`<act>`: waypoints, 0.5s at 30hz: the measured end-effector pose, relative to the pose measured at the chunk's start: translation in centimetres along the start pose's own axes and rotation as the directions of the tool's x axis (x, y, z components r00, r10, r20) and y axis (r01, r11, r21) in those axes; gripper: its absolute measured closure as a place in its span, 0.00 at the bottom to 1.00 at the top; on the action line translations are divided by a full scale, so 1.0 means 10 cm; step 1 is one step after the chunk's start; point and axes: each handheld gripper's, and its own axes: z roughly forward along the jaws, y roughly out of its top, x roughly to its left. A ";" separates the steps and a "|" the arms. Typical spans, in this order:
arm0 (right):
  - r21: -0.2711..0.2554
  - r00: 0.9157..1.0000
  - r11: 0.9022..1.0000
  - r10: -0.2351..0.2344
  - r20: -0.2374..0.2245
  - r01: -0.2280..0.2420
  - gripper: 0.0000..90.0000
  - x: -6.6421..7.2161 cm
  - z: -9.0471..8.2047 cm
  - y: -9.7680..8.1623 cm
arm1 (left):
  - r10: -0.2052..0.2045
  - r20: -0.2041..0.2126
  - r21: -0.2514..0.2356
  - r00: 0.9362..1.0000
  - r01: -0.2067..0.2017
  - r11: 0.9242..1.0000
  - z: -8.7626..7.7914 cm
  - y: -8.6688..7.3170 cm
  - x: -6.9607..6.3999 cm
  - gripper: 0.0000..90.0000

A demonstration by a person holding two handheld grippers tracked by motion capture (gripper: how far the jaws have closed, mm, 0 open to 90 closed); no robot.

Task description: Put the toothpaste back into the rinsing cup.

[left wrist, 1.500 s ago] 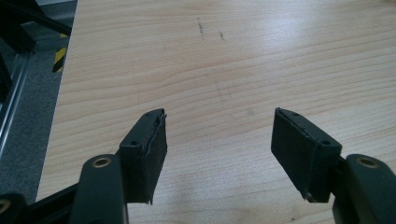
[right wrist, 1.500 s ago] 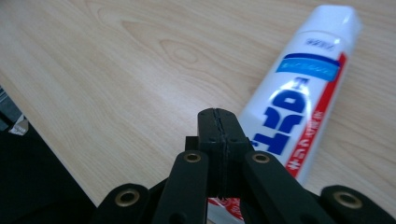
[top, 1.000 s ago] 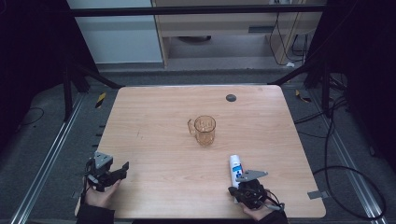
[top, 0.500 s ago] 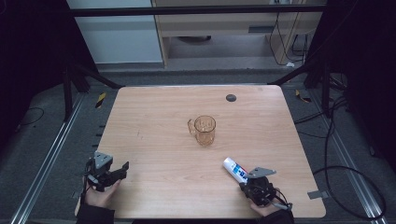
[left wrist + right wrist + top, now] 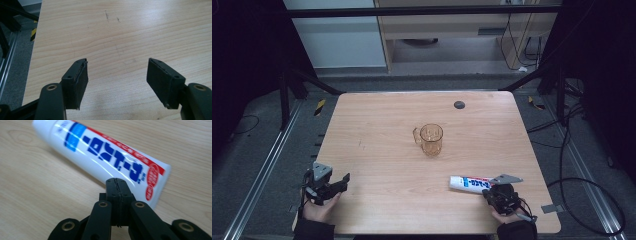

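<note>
light wooden table (image 5: 377,125), grey floor (image 5: 257,155) around it, pale cabinet (image 5: 337,40) at 11 o'clock, dark surroundings

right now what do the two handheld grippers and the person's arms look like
Both are black two-jaw tools. The left gripper has flat rectangular pads on pivoted link arms with brass-coloured rivets, and a grey three-cornered plate on top. The right gripper has the same plate and links, with a black cable trailing behind. Dark sleeves cover both forearms.
</note>
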 end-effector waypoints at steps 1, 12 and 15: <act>-0.002 1.000 1.000 0.009 0.009 -0.009 1.00 -0.03 0.00 0.00 | 0.000 0.000 0.000 1.000 0.000 1.000 0.00 0.00 0.00 0.36; -0.028 0.997 0.999 0.047 0.063 -0.045 1.00 -0.23 0.10 0.10 | 0.003 -0.002 0.000 1.000 -0.003 1.000 0.00 0.00 0.00 0.36; -0.044 0.998 0.998 0.042 0.056 -0.039 1.00 -0.22 0.10 0.13 | 0.003 -0.002 0.003 1.000 -0.003 1.000 0.01 0.00 0.00 0.36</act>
